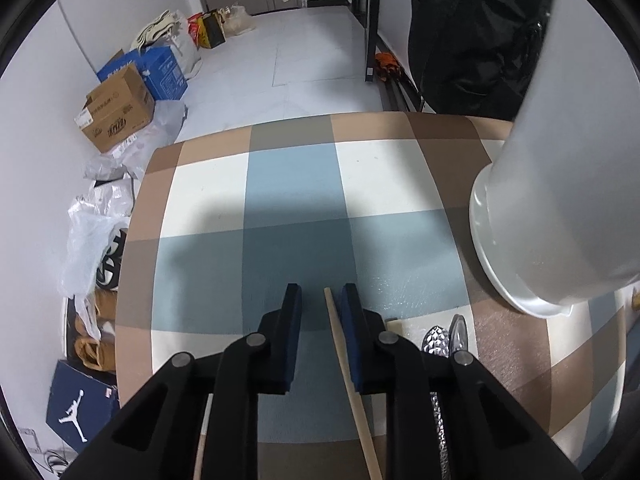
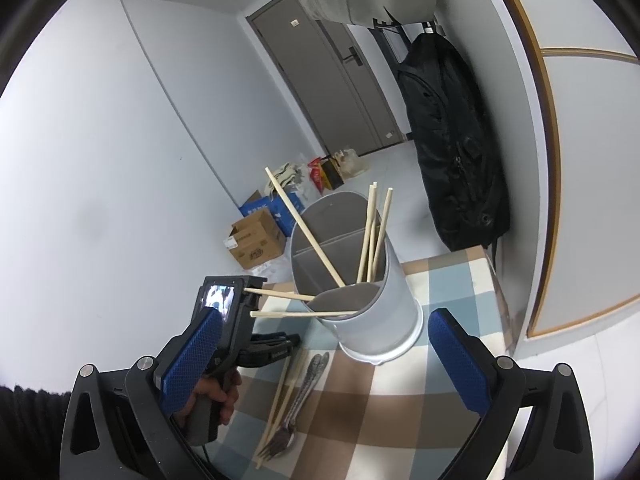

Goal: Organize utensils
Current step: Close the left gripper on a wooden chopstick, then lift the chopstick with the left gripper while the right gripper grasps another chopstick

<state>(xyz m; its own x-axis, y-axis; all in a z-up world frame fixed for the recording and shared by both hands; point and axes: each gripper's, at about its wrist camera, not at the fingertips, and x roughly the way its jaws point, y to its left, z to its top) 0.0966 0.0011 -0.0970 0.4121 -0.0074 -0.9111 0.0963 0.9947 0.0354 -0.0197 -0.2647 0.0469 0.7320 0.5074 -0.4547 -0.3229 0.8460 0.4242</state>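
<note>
Checked cloth in blue, cream and brown covers the counter (image 1: pixel 208 188). Nearest, the left claw (image 1: pixel 320 300) has its jaws narrowed around a wooden chopstick (image 1: pixel 348 376), the right pad touching it, a gap at the other pad. Just beside lie patterned metal cutlery (image 2: pixel 304 392) and more chopsticks (image 2: pixel 280 396). The right claw (image 2: pixel 324 364) stands wide open, holding nothing. Beyond, a grey divided utensil holder (image 2: pixel 396 292) holds several chopsticks. Farther off, cardboard boxes (image 1: pixel 116 108) and bags sit on the pale floor (image 1: pixel 320 52), a black coat (image 2: pixel 452 140) hangs by the grey door (image 2: pixel 316 80)
</note>
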